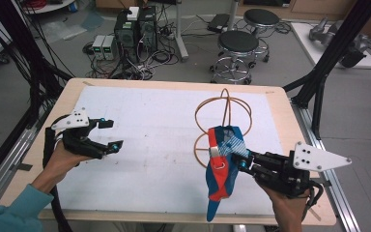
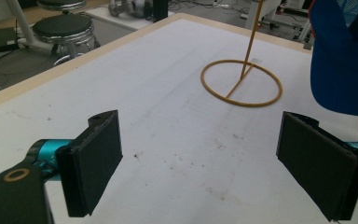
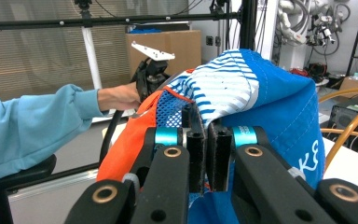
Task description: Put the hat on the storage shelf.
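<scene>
Cap (image 1: 224, 166) of blue, orange and white fabric hangs from the right gripper (image 1: 244, 162), just in front of the wire stand (image 1: 222, 123) and partly covering its lower ring in the high view. Its cloth is soft and crumpled: a panel of blue-and-white stripes, an orange mesh section, and smooth blue fabric with pale stitching. A white strap with a small metal ring sits on its orange side. In the right gripper view the black jaws are pressed nearly together on a fold of the cap (image 3: 242, 93), with cloth bulging above and around them; white lettering on the blue side is cut off and cannot be read.

The stand is thin orange-tan wire bent into round loops on an upright stem, resting on the white mat (image 1: 149, 145) that covers the light wooden table (image 1: 290, 125). In the left gripper view its flat base ring (image 2: 241, 83) lies on the scuffed, speckled mat, and the stem runs out of the top edge.

Well to the left of the stand, the left gripper (image 1: 108, 134) is held above the mat with its jaws spread wide and nothing between their flat, matte black pads (image 2: 98, 158). A teal sleeve (image 1: 14, 210) covers the arm behind it.
</scene>
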`<state>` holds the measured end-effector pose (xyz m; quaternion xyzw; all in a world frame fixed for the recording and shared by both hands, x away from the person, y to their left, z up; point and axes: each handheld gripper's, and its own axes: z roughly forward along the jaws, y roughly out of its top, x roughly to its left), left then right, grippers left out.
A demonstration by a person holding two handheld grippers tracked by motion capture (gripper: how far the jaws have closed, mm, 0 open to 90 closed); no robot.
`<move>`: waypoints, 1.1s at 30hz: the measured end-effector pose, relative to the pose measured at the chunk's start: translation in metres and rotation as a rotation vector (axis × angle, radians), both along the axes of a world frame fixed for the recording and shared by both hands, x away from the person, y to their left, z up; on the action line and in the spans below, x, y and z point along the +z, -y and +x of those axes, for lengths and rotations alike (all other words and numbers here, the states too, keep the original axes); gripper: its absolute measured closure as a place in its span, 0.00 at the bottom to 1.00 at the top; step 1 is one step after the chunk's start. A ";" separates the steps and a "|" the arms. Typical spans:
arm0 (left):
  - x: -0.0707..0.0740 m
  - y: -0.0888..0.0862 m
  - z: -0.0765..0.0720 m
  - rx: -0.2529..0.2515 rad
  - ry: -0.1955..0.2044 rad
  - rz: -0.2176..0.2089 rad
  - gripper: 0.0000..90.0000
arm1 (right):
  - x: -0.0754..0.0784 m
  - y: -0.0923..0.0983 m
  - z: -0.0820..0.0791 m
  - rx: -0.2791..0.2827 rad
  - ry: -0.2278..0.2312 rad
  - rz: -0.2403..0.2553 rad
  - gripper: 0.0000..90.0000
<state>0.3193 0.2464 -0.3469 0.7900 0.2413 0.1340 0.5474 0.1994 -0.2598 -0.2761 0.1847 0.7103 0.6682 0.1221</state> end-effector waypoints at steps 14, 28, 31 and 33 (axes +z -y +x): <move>-0.038 -0.005 -0.003 0.068 -0.017 -0.008 0.16 | 0.012 0.019 -0.018 -0.037 0.027 0.000 0.98; -0.070 -0.012 -0.011 0.132 0.015 -0.043 0.16 | 0.020 0.043 -0.023 -0.109 0.027 0.001 0.98; -0.072 -0.014 -0.013 0.141 0.019 -0.039 0.16 | 0.022 0.049 -0.019 -0.128 0.020 0.007 0.98; -0.074 -0.016 -0.014 0.146 0.032 -0.050 0.16 | 0.023 0.053 -0.016 -0.140 0.019 0.010 0.98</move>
